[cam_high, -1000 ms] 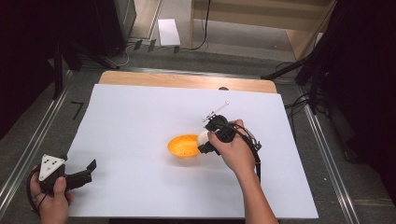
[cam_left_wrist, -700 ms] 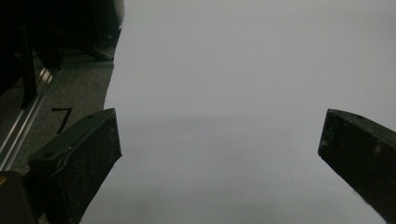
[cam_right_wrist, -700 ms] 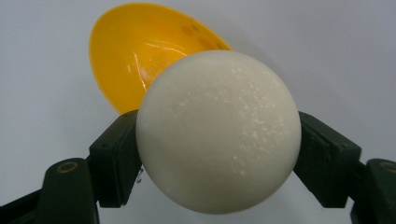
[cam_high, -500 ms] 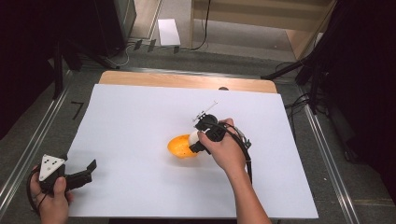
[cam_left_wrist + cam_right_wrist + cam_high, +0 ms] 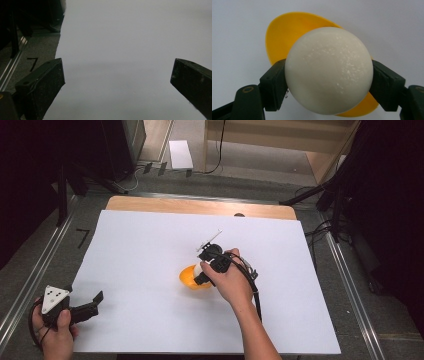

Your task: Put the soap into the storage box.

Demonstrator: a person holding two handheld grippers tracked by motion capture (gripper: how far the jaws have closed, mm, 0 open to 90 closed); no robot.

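A white ball (image 5: 329, 71) sits clamped between the two black jaws of my right gripper (image 5: 329, 82), held just over an orange bowl (image 5: 284, 35). In the high view the orange bowl (image 5: 188, 277) rests on the white sheet near the table's middle, and the right gripper (image 5: 201, 272) points down at its right half with the white ball (image 5: 198, 268) at its tip. My left gripper (image 5: 95, 301) lies at the sheet's front left corner, open. In the left gripper view its jaws stand wide apart over bare white sheet (image 5: 120, 50).
The white sheet (image 5: 150, 245) covers most of the table; a wooden strip (image 5: 190, 207) shows along its far edge. Metal rails (image 5: 30, 275) run down both sides. A black mark (image 5: 32, 62) lies on the grey surface left of the sheet.
My right gripper has moved left and slightly toward me with the ball, from the bowl's right rim to over the bowl. The left gripper has stayed put.
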